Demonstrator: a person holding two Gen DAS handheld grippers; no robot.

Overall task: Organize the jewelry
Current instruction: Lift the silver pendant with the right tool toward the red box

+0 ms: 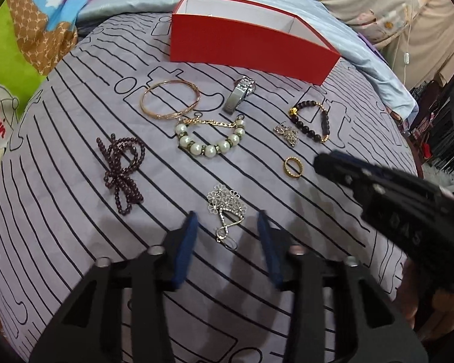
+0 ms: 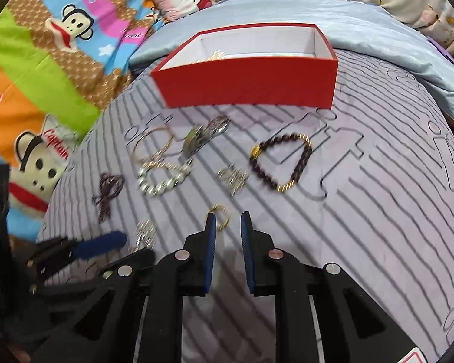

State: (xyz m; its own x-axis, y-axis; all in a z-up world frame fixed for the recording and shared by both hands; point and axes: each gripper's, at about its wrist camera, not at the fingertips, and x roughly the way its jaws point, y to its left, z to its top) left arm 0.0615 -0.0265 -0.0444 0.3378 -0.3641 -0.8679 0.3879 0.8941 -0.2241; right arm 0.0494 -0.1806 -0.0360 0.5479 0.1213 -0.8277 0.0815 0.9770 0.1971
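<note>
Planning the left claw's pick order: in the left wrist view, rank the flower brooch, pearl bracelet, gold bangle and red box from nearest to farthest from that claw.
1. Flower brooch, between the left claw's open fingers.
2. Pearl bracelet, ahead, mid-cloth.
3. Gold bangle, beyond, slightly left.
4. Red box, farthest, at the back.

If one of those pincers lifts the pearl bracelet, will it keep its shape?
Probably not. The pearl bracelet is round beads joined to a thin gold chain, so it would likely droop and swing. The smooth pearls look slippery between the flat pads of the left hand-held gripper. Pushed, it would probably bunch up on the soft bedsheet.
</note>
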